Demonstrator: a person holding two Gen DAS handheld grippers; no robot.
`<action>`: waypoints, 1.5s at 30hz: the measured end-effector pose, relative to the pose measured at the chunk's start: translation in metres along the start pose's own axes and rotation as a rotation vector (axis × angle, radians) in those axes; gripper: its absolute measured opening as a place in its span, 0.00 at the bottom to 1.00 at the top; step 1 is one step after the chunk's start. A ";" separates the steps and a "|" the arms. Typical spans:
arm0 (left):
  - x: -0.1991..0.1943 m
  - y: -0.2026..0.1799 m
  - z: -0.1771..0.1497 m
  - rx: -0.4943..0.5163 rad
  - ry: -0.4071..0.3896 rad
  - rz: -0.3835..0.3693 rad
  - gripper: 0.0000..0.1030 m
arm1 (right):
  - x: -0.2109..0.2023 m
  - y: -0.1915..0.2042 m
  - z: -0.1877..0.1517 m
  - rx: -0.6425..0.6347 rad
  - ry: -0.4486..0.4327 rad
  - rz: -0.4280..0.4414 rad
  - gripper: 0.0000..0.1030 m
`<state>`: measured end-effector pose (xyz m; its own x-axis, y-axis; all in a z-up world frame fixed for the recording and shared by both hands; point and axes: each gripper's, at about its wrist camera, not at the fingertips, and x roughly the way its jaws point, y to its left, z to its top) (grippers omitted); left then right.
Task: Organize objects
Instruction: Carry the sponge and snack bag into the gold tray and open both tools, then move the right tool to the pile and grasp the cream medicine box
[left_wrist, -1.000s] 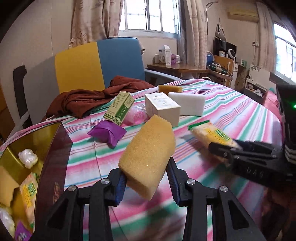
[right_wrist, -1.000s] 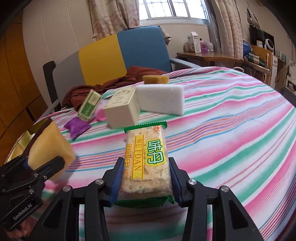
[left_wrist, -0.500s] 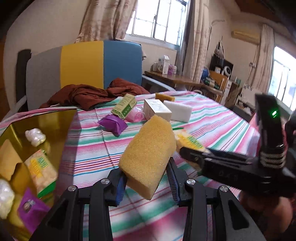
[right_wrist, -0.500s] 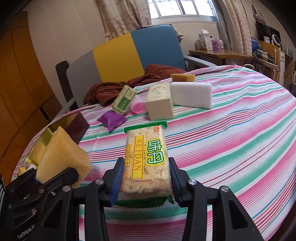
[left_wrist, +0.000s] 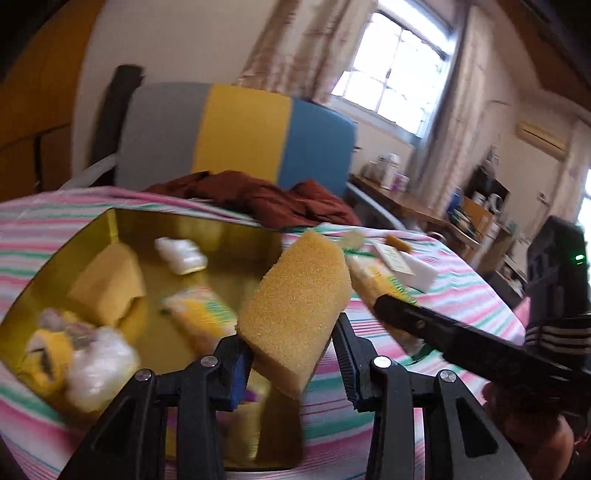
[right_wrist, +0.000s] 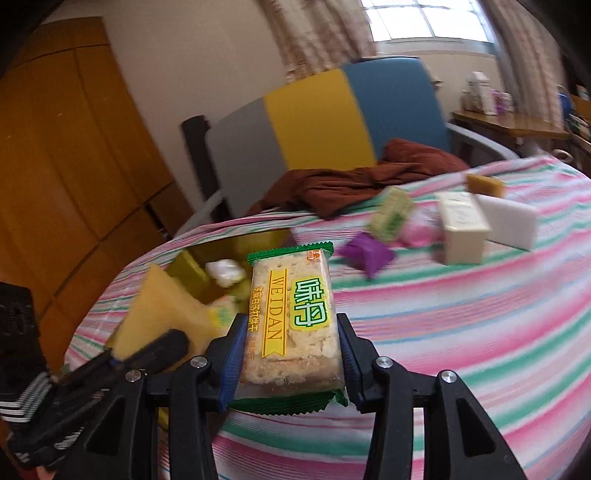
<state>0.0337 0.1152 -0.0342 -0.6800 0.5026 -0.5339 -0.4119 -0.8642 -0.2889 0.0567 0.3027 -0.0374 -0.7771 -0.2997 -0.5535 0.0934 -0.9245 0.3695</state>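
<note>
Sponge: we carry the yellow sponge (left_wrist: 295, 306) in our left gripper (left_wrist: 291, 365), tilted, its upper end leaning to the right; it hangs over the near right edge of the gold tin (left_wrist: 122, 225).
Left gripper: its fingers (left_wrist: 238, 365) pinch the lower part of the sponge from both sides; we point it forward and downward at the tin.
Cracker pack: we hold the green-edged cracker pack (right_wrist: 293, 317) in our right gripper (right_wrist: 291, 358), upright along the fingers, label facing the camera, above the striped tablecloth (right_wrist: 480, 332).
Right gripper: its blue-padded fingers (right_wrist: 232, 362) press on the long sides of the pack; we aim it forward and downward, toward the tin's side of the table.
Hands together: from the left wrist view our right gripper (left_wrist: 376, 295) reaches in from the right, close beside the sponge; from the right wrist view our left gripper (right_wrist: 144, 347) sits low at the left with the sponge (right_wrist: 159, 314) raised over the tin.
Gold tin: it lies on the tablecloth at the left; inside we see another yellow sponge (left_wrist: 110, 284), a cracker pack (left_wrist: 199, 310) and white wrapped pieces (left_wrist: 181, 251), all blurred.
Still on the table: a purple packet (right_wrist: 365, 253), a green box (right_wrist: 391, 212), a cream box (right_wrist: 461, 229), a white block (right_wrist: 509, 221) and a small brown sponge (right_wrist: 484, 184), well apart from the tin.
Behind: a red-brown cloth (right_wrist: 354, 181) is draped at the far table edge, before a grey, yellow and blue chair (right_wrist: 321, 122).
</note>
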 end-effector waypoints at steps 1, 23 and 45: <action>-0.002 0.010 0.001 -0.020 0.000 0.016 0.40 | 0.006 0.010 0.003 -0.014 0.009 0.016 0.45; -0.003 0.066 -0.011 -0.213 0.047 0.174 1.00 | 0.056 0.042 0.009 -0.053 0.063 -0.010 0.49; 0.009 -0.045 0.004 -0.007 0.081 0.066 1.00 | 0.010 -0.075 -0.018 0.156 0.024 -0.169 0.49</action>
<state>0.0436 0.1585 -0.0227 -0.6540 0.4408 -0.6148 -0.3634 -0.8959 -0.2558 0.0531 0.3648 -0.0841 -0.7581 -0.1515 -0.6343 -0.1352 -0.9150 0.3801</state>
